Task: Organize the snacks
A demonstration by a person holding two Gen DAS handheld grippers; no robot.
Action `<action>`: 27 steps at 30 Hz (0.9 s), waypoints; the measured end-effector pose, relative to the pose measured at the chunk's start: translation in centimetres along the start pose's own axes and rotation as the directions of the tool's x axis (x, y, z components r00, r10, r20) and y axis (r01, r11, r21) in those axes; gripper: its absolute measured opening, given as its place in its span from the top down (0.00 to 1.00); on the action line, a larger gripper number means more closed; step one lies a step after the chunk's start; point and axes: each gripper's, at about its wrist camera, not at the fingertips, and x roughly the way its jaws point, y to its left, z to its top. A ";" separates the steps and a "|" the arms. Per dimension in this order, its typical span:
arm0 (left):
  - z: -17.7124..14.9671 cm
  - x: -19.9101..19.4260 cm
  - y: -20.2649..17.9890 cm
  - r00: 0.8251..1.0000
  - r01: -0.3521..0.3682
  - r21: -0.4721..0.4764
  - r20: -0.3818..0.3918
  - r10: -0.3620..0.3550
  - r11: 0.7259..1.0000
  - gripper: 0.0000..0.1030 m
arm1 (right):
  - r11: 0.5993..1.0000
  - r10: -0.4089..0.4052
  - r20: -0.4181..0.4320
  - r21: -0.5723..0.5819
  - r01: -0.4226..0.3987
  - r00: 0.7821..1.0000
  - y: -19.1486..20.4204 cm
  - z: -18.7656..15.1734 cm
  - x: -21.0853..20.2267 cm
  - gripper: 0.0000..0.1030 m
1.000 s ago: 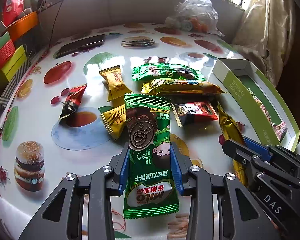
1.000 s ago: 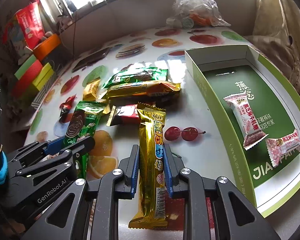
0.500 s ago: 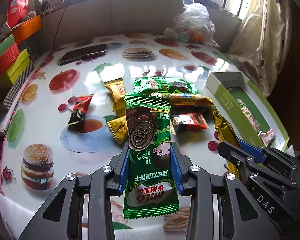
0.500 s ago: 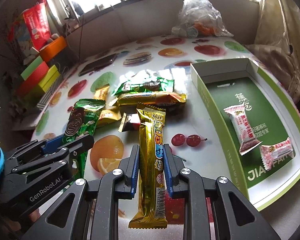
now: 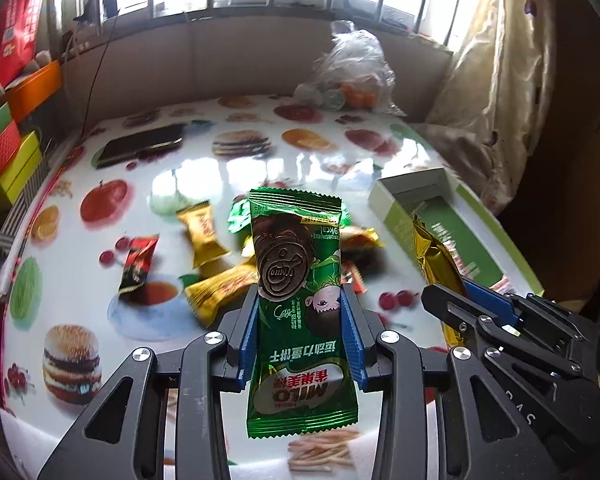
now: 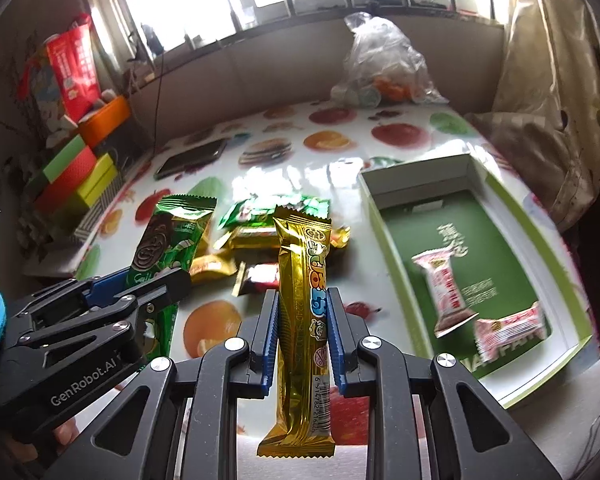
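Both tools pinch crinkly foil packs: left tool [image 5: 300,320] a green wafer packet [image 5: 298,300], right tool [image 6: 302,328] a slim gold bar [image 6: 304,312].

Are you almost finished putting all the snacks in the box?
Not yet. Two pink snack packets already lie in the green box. The left gripper holds a green cookie packet, and the right gripper holds a gold snack bar, both lifted above the table. A pile of snacks is still waiting on the table.
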 end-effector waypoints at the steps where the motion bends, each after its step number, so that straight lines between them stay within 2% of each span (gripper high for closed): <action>1: 0.2 -0.1 -0.3 1.000 0.007 0.006 0.003 -0.007 1.000 0.63 | 1.000 -0.006 0.005 0.002 0.006 1.000 -0.2 0.2 -0.2 0.79; 13: 2.4 0.0 -4.5 0.997 0.075 0.072 0.011 -0.076 0.995 0.63 | 0.998 -0.057 0.034 0.036 0.056 0.998 -2.8 1.4 -1.9 0.79; 27: 4.7 2.8 -10.7 0.984 0.178 0.131 -0.024 -0.176 0.975 0.63 | 0.983 -0.154 0.053 0.108 0.147 0.987 -9.0 2.5 -3.2 0.79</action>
